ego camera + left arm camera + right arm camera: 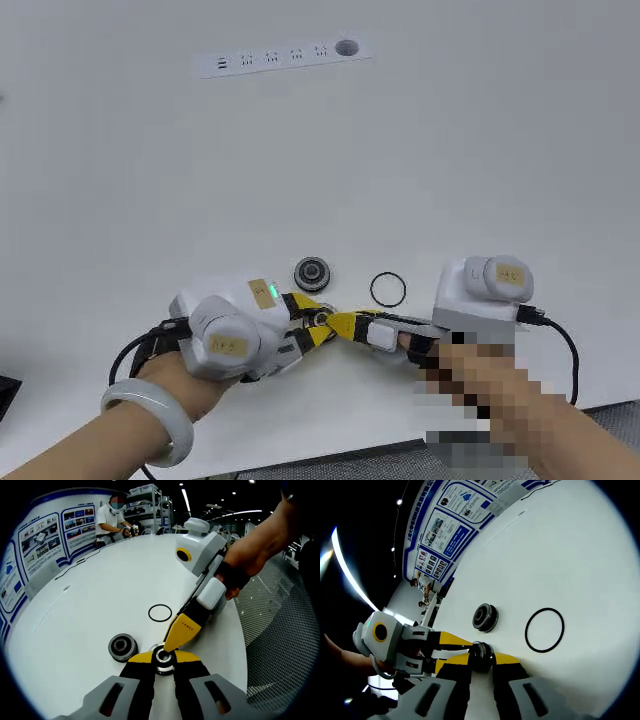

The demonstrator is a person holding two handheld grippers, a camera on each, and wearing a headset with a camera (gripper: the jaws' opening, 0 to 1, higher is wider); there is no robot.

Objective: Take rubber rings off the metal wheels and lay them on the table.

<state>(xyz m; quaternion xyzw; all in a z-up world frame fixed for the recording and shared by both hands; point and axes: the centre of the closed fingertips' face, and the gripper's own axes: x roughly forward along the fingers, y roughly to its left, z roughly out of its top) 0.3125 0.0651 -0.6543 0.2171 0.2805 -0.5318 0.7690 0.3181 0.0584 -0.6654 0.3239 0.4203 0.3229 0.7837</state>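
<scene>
Two grippers share one small metal wheel [163,660], and that shared hold is where I judge things could go wrong. If the pull on its rubber comes off-axis, the smooth wheel may twist out of the yellow tips and roll off the near table [120,200] edge. A stretched ring could also snap free and fly. The left gripper [312,319] has its jaws nearly together, clamped on either side of this wheel. The right gripper [481,658] comes in from the opposite side with jaws just as narrow, pressed against the same wheel. Whether they pinch the dark band at its rim or the metal is too small to tell. Just beyond the tips, toward the left gripper's side, a second wheel [313,273] lies flat on the table. Beyond the tips on the right gripper's side lies a loose rubber ring [388,290], apart from both wheels. Far beyond lies a white power strip [285,57].
</scene>
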